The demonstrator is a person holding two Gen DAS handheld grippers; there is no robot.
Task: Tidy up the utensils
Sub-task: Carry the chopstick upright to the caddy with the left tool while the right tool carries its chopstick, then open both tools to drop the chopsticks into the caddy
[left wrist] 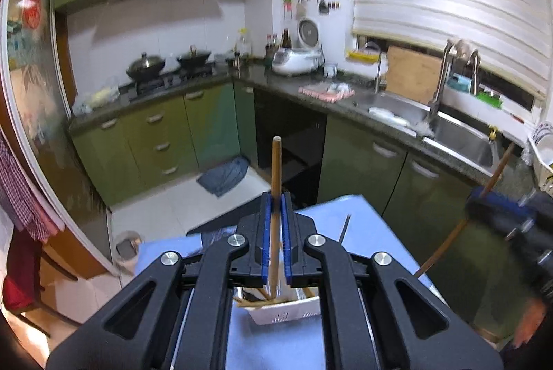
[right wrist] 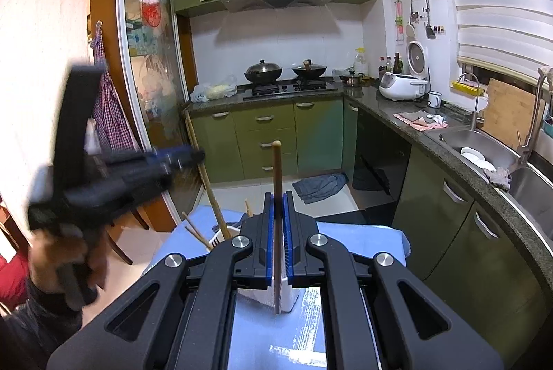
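Note:
In the left wrist view my left gripper [left wrist: 276, 197] is shut on an upright wooden chopstick [left wrist: 275, 162]. Its lower end reaches down into a white slotted utensil basket [left wrist: 287, 313] that holds several more chopsticks. At the right edge my right gripper [left wrist: 478, 195], blurred, grips a slanted chopstick [left wrist: 446, 240]. In the right wrist view my right gripper [right wrist: 278, 197] is shut on a near-vertical chopstick [right wrist: 276, 166] over the white basket [right wrist: 288, 295]. The left gripper [right wrist: 195, 157] shows blurred at the left, with its chopstick [right wrist: 211, 193] angled down into the basket.
The basket stands on a table with a blue cloth [right wrist: 363, 242]. A thin dark utensil [left wrist: 345, 228] lies on the cloth [left wrist: 328, 207]. Green cabinets, a stove with two woks [right wrist: 262, 71] and a sink [right wrist: 484, 145] line the walls. A grey rag [right wrist: 319, 185] lies on the floor.

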